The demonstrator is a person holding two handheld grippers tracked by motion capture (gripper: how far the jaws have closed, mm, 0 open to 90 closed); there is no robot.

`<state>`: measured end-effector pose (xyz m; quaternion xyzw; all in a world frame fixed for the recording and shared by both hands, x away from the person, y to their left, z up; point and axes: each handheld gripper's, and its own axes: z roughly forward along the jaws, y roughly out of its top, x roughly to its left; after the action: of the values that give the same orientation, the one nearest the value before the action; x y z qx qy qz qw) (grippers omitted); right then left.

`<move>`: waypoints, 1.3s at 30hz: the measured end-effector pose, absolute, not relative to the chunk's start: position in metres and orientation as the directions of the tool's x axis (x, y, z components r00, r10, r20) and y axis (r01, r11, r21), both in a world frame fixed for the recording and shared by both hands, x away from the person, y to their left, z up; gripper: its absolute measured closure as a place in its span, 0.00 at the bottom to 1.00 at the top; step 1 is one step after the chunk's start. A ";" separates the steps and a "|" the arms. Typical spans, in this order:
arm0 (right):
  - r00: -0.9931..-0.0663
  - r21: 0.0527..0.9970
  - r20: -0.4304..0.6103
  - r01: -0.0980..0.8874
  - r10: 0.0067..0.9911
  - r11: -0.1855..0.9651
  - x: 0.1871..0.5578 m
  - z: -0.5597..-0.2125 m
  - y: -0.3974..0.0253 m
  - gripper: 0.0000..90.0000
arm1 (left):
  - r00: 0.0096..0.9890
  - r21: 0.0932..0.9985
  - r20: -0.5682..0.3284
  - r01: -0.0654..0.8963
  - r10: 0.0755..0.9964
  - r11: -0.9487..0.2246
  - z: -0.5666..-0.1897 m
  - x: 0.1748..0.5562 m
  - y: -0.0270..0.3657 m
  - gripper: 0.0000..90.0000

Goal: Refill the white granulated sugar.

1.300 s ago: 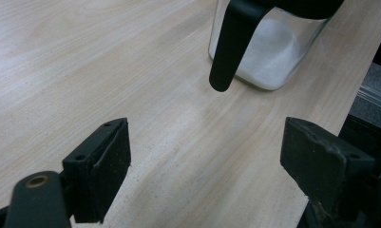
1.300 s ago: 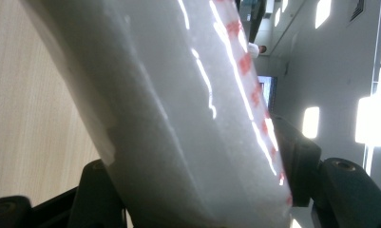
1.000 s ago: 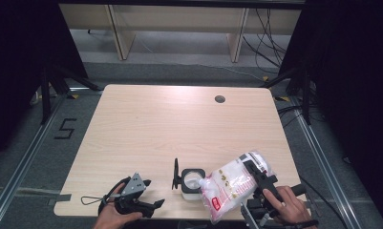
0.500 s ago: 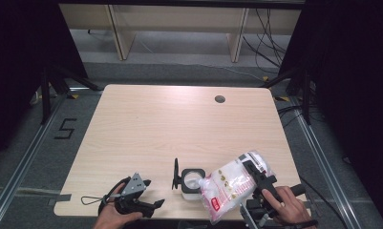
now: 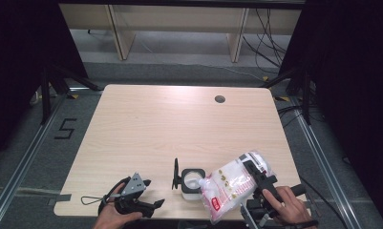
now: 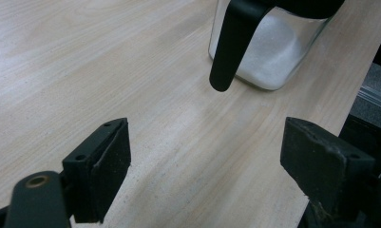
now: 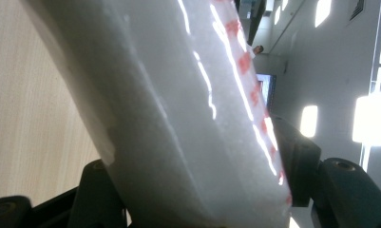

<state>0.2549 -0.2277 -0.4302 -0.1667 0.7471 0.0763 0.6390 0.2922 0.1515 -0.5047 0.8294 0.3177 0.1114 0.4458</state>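
At the near edge of the light wooden table [image 5: 146, 124], the right gripper [image 5: 258, 177] pinches a clear plastic bag of white granules [image 5: 227, 183], printed in red, its jaws pressed against the two sides of the pack. The bag is held tilted, its lower end dipping left toward the open mouth of a square glass jar [image 5: 191, 181] that stands just beside it, which reads as a pour being set up or under way: the tilt lets the contents slide down toward the jar. Whether granules are actually falling cannot be told. In the right gripper view the bag [image 7: 178, 118] bulges between the jaws, so the grip is on the filled body rather than on a corner, which probably keeps the load steady. In the left gripper view the jar [image 6: 269, 52] holds a layer of white granules at its bottom, and its black hinged lid [image 5: 175, 173] stands flipped up on the jar's left side, out of the pouring path. The left gripper [image 5: 151, 193] rests low on the table, well left of the jar, jaws spread wide and holding nothing, likely parked ready to steady the jar or close the lid.
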 end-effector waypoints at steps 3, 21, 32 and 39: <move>-0.143 -0.086 -0.980 -0.335 -0.141 0.938 0.254 -0.431 -0.227 0.48 | 0.768 0.804 -0.106 0.440 0.632 -0.399 -0.505 0.291 0.152 0.19; -0.125 -0.113 -0.978 -0.345 -0.165 0.932 0.254 -0.429 -0.227 0.48 | 0.775 0.810 -0.095 0.425 0.624 -0.404 -0.505 0.292 0.152 0.19; -0.139 -0.097 -0.979 -0.333 -0.150 0.938 0.254 -0.431 -0.227 0.48 | 0.773 0.809 -0.099 0.430 0.627 -0.402 -0.505 0.292 0.152 0.19; -0.130 -0.105 -0.979 -0.340 -0.157 0.935 0.254 -0.430 -0.227 0.48 | 0.774 0.810 -0.099 0.428 0.626 -0.401 -0.505 0.292 0.152 0.19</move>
<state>0.2541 -0.2270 -0.4298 -0.1660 0.7484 0.0715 0.6381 0.2918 0.1516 -0.5047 0.8297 0.3175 0.1108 0.4456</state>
